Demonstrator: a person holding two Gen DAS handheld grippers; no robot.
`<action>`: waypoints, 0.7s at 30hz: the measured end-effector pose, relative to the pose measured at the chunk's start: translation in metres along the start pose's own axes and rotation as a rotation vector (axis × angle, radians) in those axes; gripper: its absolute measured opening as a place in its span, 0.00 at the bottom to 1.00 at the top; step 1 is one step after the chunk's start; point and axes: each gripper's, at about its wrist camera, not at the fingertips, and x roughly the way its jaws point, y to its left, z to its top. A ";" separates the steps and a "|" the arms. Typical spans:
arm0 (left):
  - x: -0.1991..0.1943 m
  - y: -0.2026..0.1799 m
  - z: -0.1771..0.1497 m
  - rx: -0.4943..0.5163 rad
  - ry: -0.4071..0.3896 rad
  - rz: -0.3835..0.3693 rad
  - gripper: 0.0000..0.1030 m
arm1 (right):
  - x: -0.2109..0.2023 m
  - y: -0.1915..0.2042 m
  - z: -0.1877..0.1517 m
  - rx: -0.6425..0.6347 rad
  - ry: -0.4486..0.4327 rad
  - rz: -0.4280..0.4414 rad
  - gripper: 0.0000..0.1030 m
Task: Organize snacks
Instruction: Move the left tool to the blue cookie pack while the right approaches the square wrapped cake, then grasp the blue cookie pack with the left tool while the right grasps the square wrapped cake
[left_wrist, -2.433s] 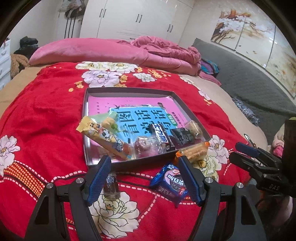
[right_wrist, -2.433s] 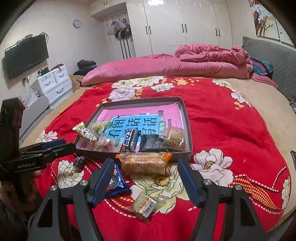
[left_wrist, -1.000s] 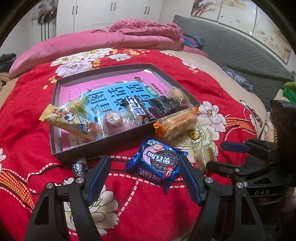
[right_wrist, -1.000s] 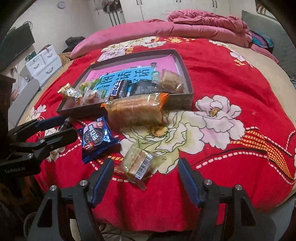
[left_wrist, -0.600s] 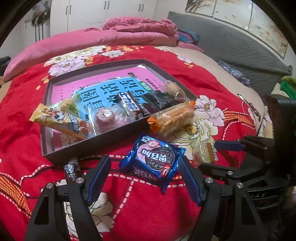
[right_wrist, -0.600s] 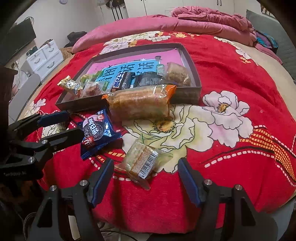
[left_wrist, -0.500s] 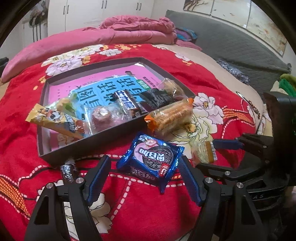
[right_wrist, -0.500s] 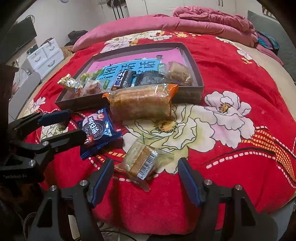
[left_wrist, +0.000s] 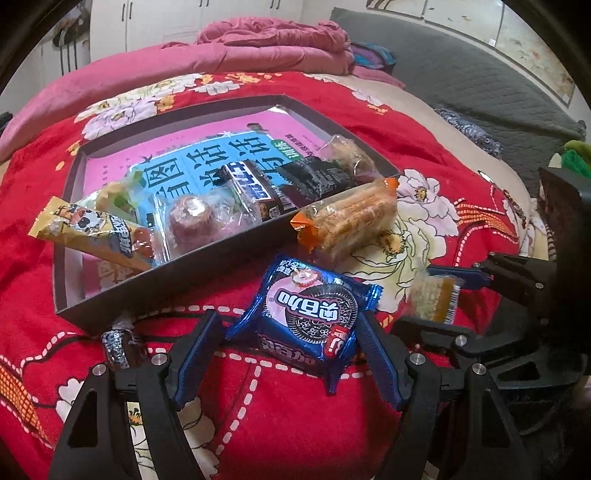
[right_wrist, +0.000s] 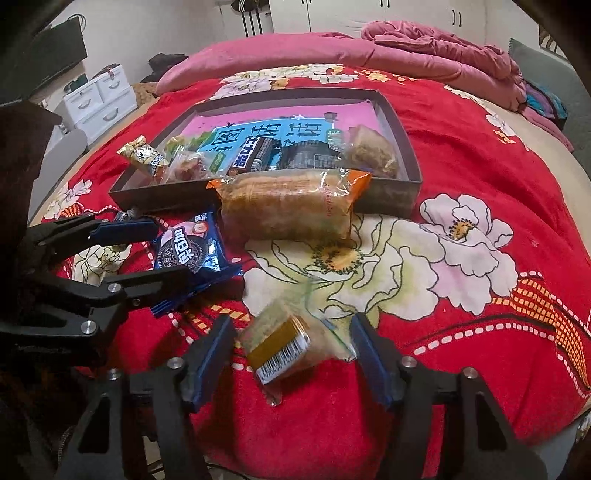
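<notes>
Red flowered bedding (right_wrist: 461, 155) covers the bed that carries everything. Nearest in the left wrist view, the left tool (left_wrist: 288, 350) stands wide, its blue pads on either side of a blue cookie packet (left_wrist: 308, 319) that lies on the blanket; the pads do not press on it. In the right wrist view the right tool (right_wrist: 293, 347) has just been closing its jaws around a small clear packet with a barcode (right_wrist: 284, 341), which sits tilted between the pads; whether they already pinch it I cannot tell.

Only the left view shows a small dark foil candy (left_wrist: 118, 345) on the blanket just beside the left pad, close to the near wall of the tray. Each view shows the other tool from the side: the right tool (left_wrist: 439, 295) with the clear packet between its fingers, and the left tool (right_wrist: 162, 251) flanking the blue packet (right_wrist: 190, 251).

Farther off, a long orange-ended roll of biscuits (right_wrist: 288, 206) leans against the near wall of a shallow dark tray (right_wrist: 402, 133). Inside the tray several wrapped snacks lie in a row over a pink and blue printed sheet (left_wrist: 207, 155); a yellow packet (left_wrist: 88, 232) overhangs its left rim.

Beyond lie a pink duvet (right_wrist: 303, 51) and white wardrobes. Only the right view shows a white drawer unit (right_wrist: 99, 96); only the left shows a grey quilted headboard (left_wrist: 461, 74).
</notes>
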 end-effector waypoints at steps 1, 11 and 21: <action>0.001 0.000 0.000 0.001 0.001 0.000 0.74 | 0.000 -0.001 0.000 0.000 -0.001 0.001 0.54; 0.009 -0.002 0.001 0.010 0.014 0.000 0.77 | -0.002 -0.011 0.003 0.029 -0.023 0.015 0.41; 0.016 -0.007 0.000 0.024 0.009 0.029 0.77 | -0.007 -0.029 0.010 0.085 -0.080 -0.003 0.41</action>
